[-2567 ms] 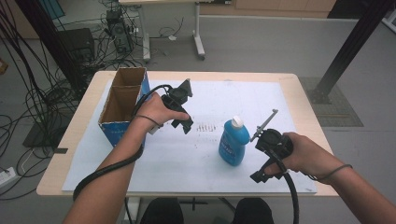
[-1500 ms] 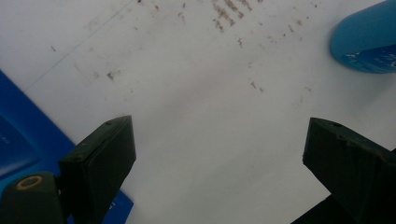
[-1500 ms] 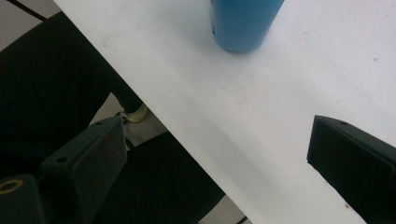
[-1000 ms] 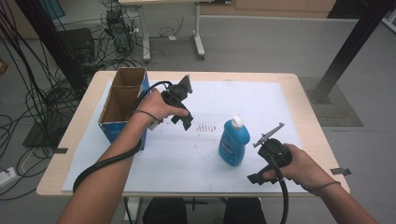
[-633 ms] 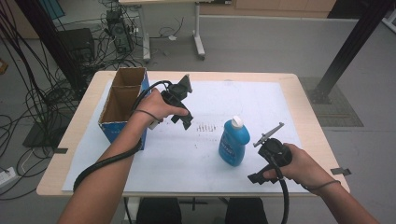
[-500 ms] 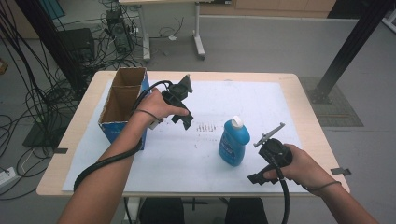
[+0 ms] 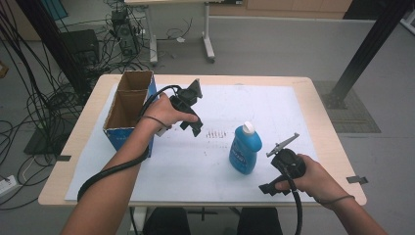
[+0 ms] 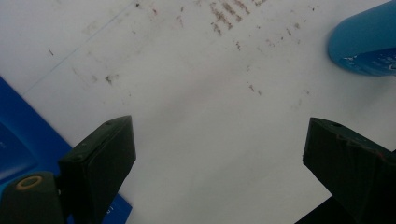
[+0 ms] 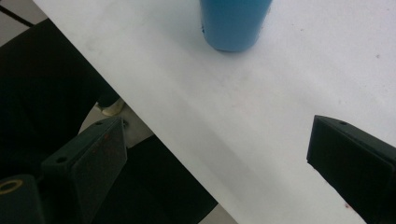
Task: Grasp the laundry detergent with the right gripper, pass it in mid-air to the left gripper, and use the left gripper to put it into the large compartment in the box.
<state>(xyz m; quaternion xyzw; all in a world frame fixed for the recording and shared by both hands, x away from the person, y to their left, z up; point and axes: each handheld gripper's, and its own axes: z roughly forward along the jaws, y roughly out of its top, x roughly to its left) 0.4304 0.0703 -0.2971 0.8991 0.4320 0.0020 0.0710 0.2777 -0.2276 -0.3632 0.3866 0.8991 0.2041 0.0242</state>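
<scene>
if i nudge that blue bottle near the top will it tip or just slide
The bottle stands upright, tall on a narrow base, so a high push would probably tip it. Its plastic looks smooth, so open jaws might slip. The paper beneath looks slick; a low push may slide it.

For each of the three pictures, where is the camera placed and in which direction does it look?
High view: above the person's side, looking forward and down at the table; forearms and both grippers show.
Left gripper view: on the left gripper, looking down at the white sheet; its open jaws show.
Right gripper view: on the right gripper, over the table's near edge; its open jaws show.
All share the blue bottle.
</scene>
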